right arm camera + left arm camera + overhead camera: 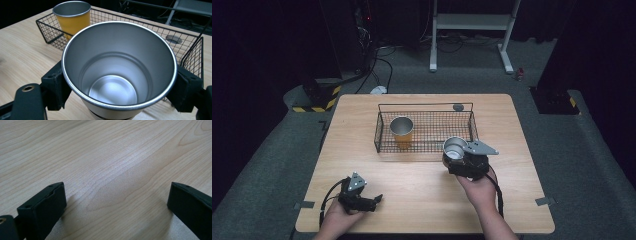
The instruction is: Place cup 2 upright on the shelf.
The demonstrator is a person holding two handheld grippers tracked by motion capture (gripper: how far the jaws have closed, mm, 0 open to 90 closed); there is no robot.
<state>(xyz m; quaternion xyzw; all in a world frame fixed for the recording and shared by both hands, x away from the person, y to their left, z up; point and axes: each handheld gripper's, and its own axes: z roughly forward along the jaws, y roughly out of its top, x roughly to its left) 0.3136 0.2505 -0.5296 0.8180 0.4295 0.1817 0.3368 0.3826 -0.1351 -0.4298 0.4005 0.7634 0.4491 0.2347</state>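
My right gripper [457, 155] is shut on an empty steel cup [455, 147], held upright just in front of the black wire basket [427, 106]. In the right gripper view the cup [117, 70] sits between both jaws, its mouth facing the camera. A yellow cup [402, 131] with a steel rim stands upright in the left part of the basket [192, 53], also seen as the yellow cup [72, 17] behind the held one. My left gripper [377, 199] rests low over the table's front left, open, with bare wood between its fingers [42, 207].
The wooden table [362, 165] carries the basket near its far middle. A small grey round cap [458, 107] lies on the table behind the basket. A white stand [472, 22] and cables are on the floor beyond the table.
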